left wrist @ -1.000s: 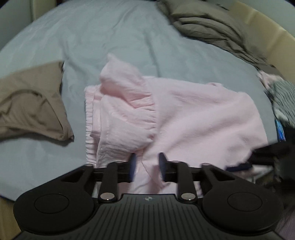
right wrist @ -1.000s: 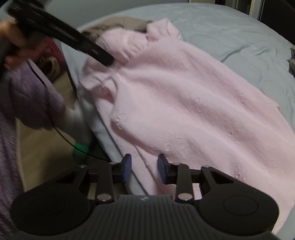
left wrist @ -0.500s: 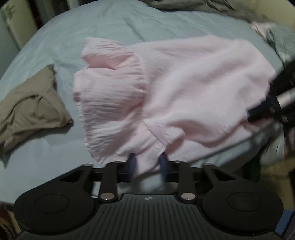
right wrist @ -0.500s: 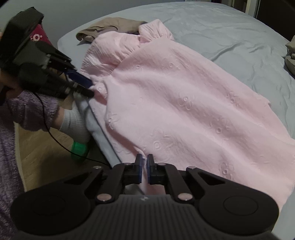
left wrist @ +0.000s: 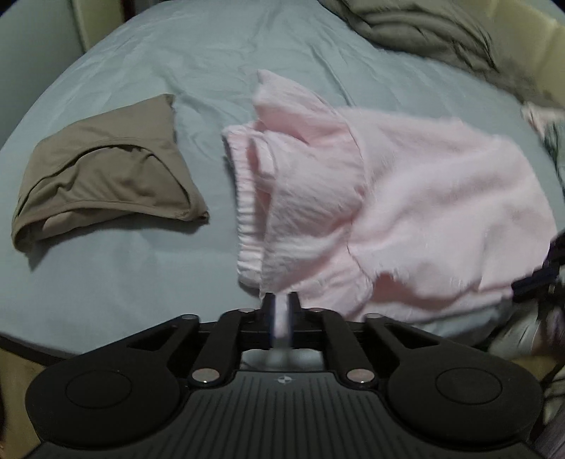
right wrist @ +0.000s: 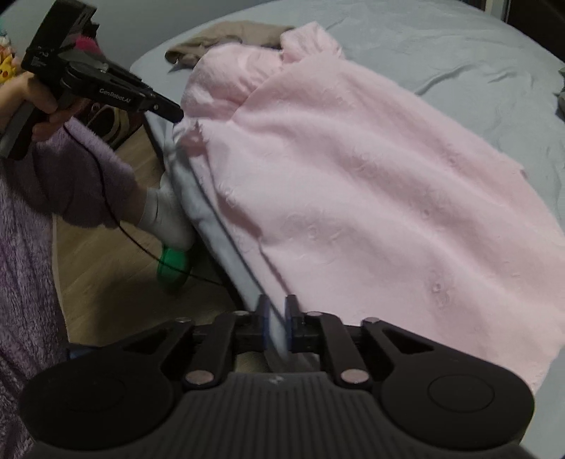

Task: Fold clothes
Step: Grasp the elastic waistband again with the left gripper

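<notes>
As seen along the left gripper (left wrist: 281, 310), shows the pink garment (left wrist: 423, 197) spread over the near right part of the grey-blue bed sheet (left wrist: 212, 63), with the ruffled sleeve end turned up and folded toward the middle, and the near hem reaching the edge of the bed. Holds a pale strip of this hem between the two fingers: jaws just opened a little, but with only a narrow gap, filled fully with cloth, so clamped on the garment. Draws one corner of the cloth into a small point at the fingertips, as visible from the other camera. To the left, well apart from the pink one, shows a brown garment (left wrist: 106, 169), loosely folded and flat on the sheet; at the far right, a crumpled grey blanket (left wrist: 423, 28). From the right gripper (right wrist: 275, 317), looks along the long side of the pink garment, lying smooth and flat up to the bed edge. Also just opened a little, yet narrow; grips a pale strip between the blue pads, right at the meeting of garment hem and sheet edge, blurred but apparently the hem. Beside the bed, shows a hand (right wrist: 39, 102) around the handle of the left gripper, a fluffy purple sleeve (right wrist: 81, 176), a white sock (right wrist: 162, 212) and, touching it below, a green object (right wrist: 173, 264) on the wooden floor (right wrist: 106, 282).
</notes>
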